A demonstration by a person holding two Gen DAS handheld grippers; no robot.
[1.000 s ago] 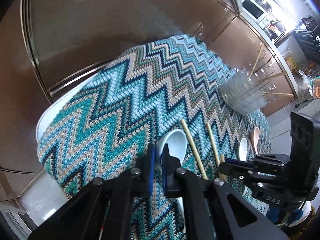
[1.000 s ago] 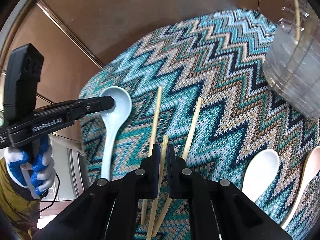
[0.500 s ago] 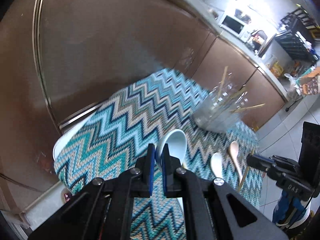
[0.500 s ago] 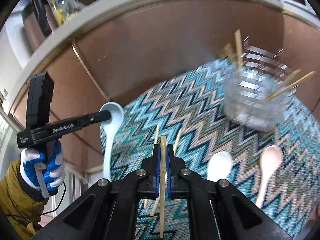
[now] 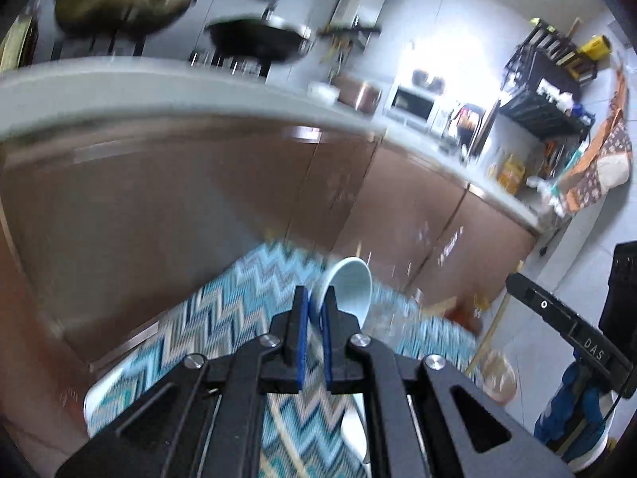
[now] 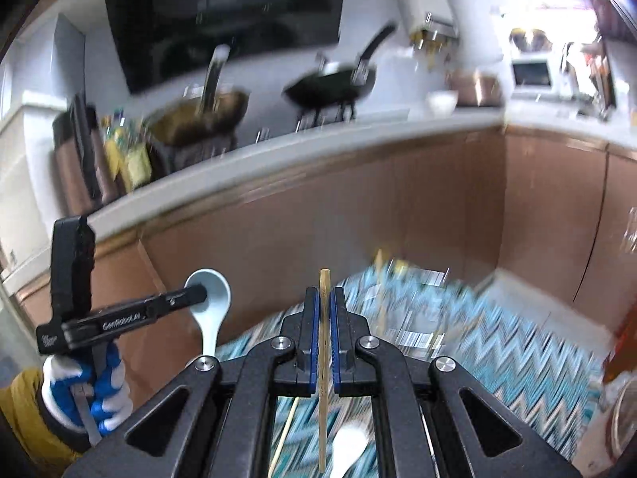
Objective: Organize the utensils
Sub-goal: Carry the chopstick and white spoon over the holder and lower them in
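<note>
My left gripper [image 5: 314, 304] is shut on a pale blue ceramic spoon [image 5: 350, 285], bowl end up, lifted above the zigzag cloth [image 5: 239, 298]. From the right wrist view the same spoon [image 6: 211, 298] hangs from the left gripper [image 6: 201, 294], held by a blue-and-white gloved hand [image 6: 83, 390]. My right gripper [image 6: 324, 302] is shut on a wooden chopstick [image 6: 323, 358] that stands upright between the pads. A blurred clear holder [image 6: 406, 310] with chopsticks stands on the cloth beyond it. A white spoon [image 6: 350, 446] and another chopstick [image 6: 284, 434] lie on the cloth below.
Brown cabinet fronts [image 5: 179, 199] and a grey counter edge [image 6: 318, 147] rise close behind the table. Pans [image 6: 330, 87] sit on the stove. The right gripper [image 5: 557, 318] shows at the right of the left wrist view. A wooden spoon [image 5: 497, 374] lies blurred there.
Both grippers have risen off the cloth and tilted up toward the counter, the left carrying the blue spoon, the right carrying one chopstick. The table now sits low in both views.
</note>
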